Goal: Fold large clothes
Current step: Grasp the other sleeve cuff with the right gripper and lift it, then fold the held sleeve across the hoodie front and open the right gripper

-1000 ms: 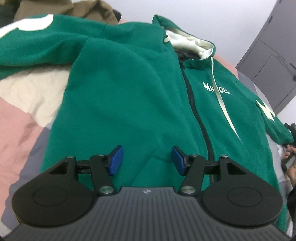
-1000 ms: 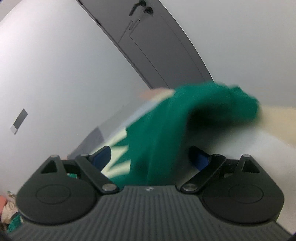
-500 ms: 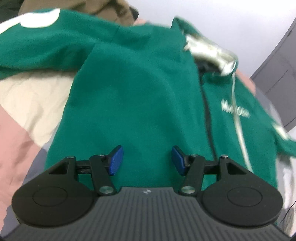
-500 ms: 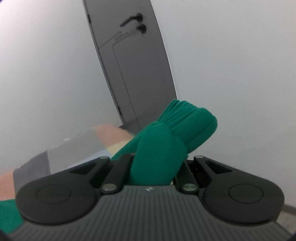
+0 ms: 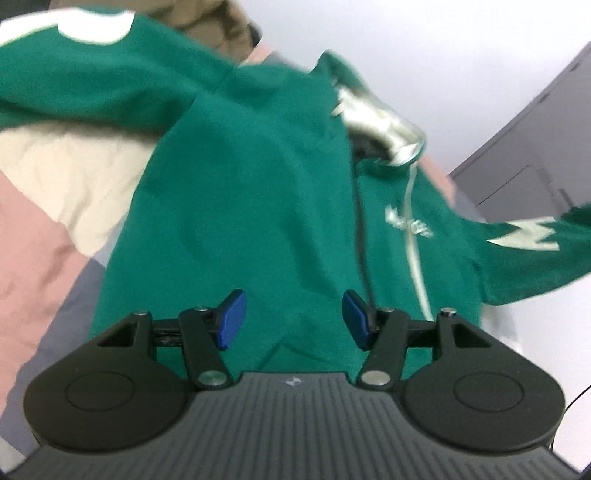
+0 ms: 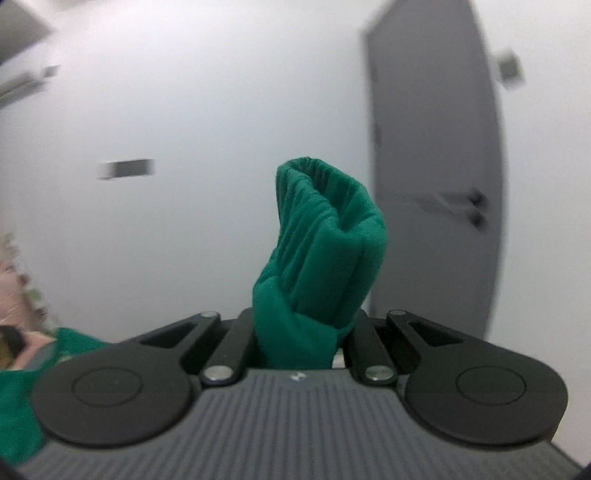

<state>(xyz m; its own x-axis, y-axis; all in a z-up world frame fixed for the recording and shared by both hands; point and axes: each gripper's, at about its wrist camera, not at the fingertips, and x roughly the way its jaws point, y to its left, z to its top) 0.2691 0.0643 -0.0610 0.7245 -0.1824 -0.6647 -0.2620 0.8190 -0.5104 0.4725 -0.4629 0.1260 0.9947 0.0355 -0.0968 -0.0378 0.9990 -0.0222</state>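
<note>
A green zip hoodie (image 5: 251,192) with a cream-lined hood (image 5: 384,125) and white chest lettering lies face up on the bed. My left gripper (image 5: 293,319) is open and empty, just above the hoodie's lower front. Its right sleeve (image 5: 535,251), with a white pattern, is lifted off the bed at the right. My right gripper (image 6: 301,332) is shut on that sleeve's ribbed cuff (image 6: 325,236), which sticks up between the jaws; its pads are hidden by the cloth. A bit of the hoodie also shows at lower left in the right wrist view (image 6: 18,406).
The bed cover has pink (image 5: 26,236), cream (image 5: 70,173) and grey patches. A brown garment (image 5: 218,29) lies at the far end of the bed. A grey door (image 6: 436,177) and white wall (image 6: 207,110) stand beyond; a grey cabinet (image 5: 532,162) is at the right.
My right gripper closed on the sleeve cuff and swung it upward, rotating toward the wall and door. The sleeve rose off the bed at right. My left gripper drifted slightly and stayed open.
</note>
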